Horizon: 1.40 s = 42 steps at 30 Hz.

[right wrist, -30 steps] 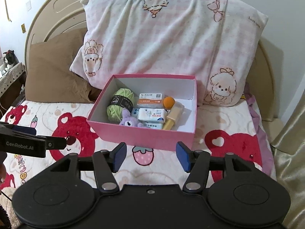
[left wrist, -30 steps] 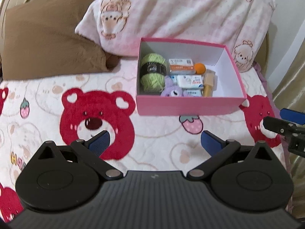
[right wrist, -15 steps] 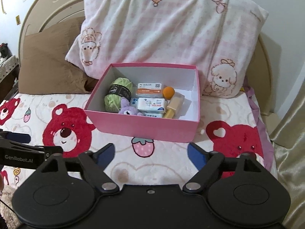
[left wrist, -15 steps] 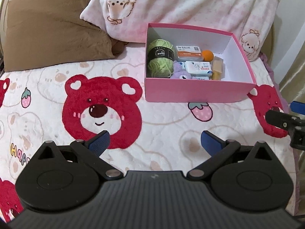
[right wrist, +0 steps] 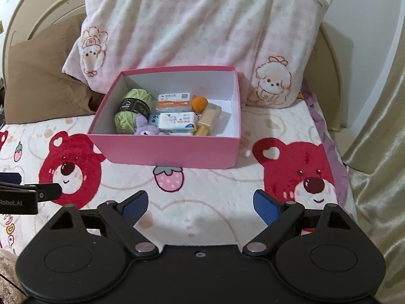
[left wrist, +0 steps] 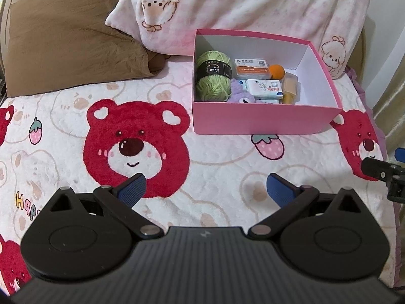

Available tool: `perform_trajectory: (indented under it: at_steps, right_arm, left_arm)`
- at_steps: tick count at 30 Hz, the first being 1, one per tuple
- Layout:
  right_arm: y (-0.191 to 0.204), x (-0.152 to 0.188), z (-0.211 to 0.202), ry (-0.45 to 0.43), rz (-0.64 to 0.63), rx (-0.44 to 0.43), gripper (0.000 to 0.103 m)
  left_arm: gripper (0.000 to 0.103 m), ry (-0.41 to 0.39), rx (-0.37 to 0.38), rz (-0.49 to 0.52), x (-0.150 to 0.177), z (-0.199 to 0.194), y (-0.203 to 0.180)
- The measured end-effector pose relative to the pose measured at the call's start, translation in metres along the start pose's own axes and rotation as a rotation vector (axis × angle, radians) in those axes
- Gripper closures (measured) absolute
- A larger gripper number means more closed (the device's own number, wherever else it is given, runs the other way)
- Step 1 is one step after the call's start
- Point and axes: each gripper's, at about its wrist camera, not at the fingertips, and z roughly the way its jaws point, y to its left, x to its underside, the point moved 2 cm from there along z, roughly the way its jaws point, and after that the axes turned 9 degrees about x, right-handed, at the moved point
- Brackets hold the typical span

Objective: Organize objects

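A pink box point(left wrist: 263, 120) point(right wrist: 167, 152) stands on the bed near the pillows. In it lie a green yarn ball point(left wrist: 214, 76) point(right wrist: 133, 110), a purple plush toy point(left wrist: 240, 96) point(right wrist: 145, 128), an orange ball point(left wrist: 276, 71) point(right wrist: 199, 103), white and orange packets point(left wrist: 264, 88) point(right wrist: 177, 121) and a yellow tube point(left wrist: 290, 88) point(right wrist: 208, 121). My left gripper point(left wrist: 205, 191) is open and empty, over the blanket well short of the box. My right gripper point(right wrist: 201, 204) is open and empty, also short of the box.
The bed is covered by a white blanket with red bears point(left wrist: 136, 147) point(right wrist: 303, 174). A pink patterned pillow point(right wrist: 197, 30) and a brown pillow point(left wrist: 71, 38) lean on the headboard behind the box. A gold curtain point(right wrist: 379, 152) hangs at the right.
Both grippers have pulled back from the box and tilted down. The right gripper's jaws have opened wider. Nothing in the box has moved.
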Motion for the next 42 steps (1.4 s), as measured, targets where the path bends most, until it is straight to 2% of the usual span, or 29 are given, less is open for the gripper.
perform_trajectory:
  at_steps: [14, 18, 42]
  right_arm:
    - [0.000, 0.000, -0.001, 0.024, -0.003, 0.024, 0.011]
    - [-0.001, 0.000, 0.000, 0.032, 0.003, 0.031, 0.011]
    - [-0.003, 0.003, 0.003, 0.051, -0.010, 0.051, 0.011]
  left_arm:
    - [0.000, 0.052, -0.016, -0.006, 0.002, 0.006, 0.000]
    - [0.000, 0.076, 0.000, -0.024, 0.003, 0.010, 0.002]
    - [0.000, 0.084, -0.028, -0.013, 0.004, 0.010, 0.005]
